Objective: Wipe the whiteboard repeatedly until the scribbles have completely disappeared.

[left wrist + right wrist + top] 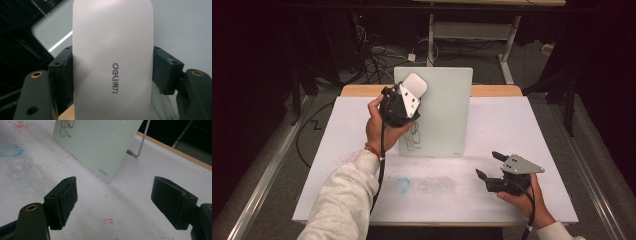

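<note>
A pale glass drawing board (442, 110) stands tilted on the white table, with a black scribble (412, 137) near its lower left. My left gripper (409, 97) is raised in front of the board's upper left and is shut on a white eraser (414, 85). In the left gripper view the eraser (112, 60) sits clamped between both pads (165, 71), a grey logo on its face. My right gripper (489, 165) rests low at the table's front right, open and holding nothing. In the right gripper view it (113, 200) faces the board's lower corner (100, 142) and the scribble (65, 126).
The white table top (512, 125) carries a blue smudge (403, 185) and faint red specks at front left. A metal stand leg (140, 143) props the board from behind. Cables and a desk frame (472, 30) lie on the dark floor beyond the table.
</note>
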Action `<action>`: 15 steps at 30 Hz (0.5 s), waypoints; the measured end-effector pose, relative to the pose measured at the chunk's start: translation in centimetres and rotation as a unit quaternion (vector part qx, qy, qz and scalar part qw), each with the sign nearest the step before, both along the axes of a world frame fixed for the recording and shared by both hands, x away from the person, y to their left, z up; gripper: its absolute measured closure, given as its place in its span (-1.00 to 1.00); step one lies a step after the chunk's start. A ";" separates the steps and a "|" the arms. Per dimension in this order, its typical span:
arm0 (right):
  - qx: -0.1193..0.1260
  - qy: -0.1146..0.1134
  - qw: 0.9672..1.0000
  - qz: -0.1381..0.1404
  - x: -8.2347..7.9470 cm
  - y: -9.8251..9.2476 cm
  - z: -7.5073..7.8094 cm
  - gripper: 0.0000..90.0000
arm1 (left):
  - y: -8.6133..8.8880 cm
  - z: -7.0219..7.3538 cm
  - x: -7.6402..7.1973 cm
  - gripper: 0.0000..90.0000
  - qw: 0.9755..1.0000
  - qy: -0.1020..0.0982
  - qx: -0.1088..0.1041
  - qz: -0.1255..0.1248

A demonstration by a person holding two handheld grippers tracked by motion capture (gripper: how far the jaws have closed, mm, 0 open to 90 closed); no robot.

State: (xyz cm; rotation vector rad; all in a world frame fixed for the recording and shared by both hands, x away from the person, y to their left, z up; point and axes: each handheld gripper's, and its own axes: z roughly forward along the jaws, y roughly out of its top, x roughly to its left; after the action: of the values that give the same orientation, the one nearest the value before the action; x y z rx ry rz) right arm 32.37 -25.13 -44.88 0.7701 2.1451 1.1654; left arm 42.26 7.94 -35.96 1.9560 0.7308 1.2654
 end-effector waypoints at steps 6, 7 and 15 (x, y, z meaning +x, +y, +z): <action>-0.003 -0.001 1.000 0.002 0.0 0.1 0.0 -0.52 | -0.7 -3.9 -1.6 -0.35 1.000 0.005 0.018 -0.007; -0.003 -0.001 1.000 0.002 0.0 0.1 0.0 -0.52 | -0.7 -3.9 -1.6 -0.35 1.000 0.005 0.018 -0.007; -0.005 0.003 1.000 0.003 -0.1 0.2 -0.1 -0.52 | -0.8 -5.9 -2.4 -0.35 0.999 0.017 0.032 -0.010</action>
State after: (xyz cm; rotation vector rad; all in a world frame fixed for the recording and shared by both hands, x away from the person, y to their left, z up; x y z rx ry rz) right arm 32.29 -24.95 -44.98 0.7641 2.1573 1.1553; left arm 39.83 7.10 -41.86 2.0360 0.6951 1.2599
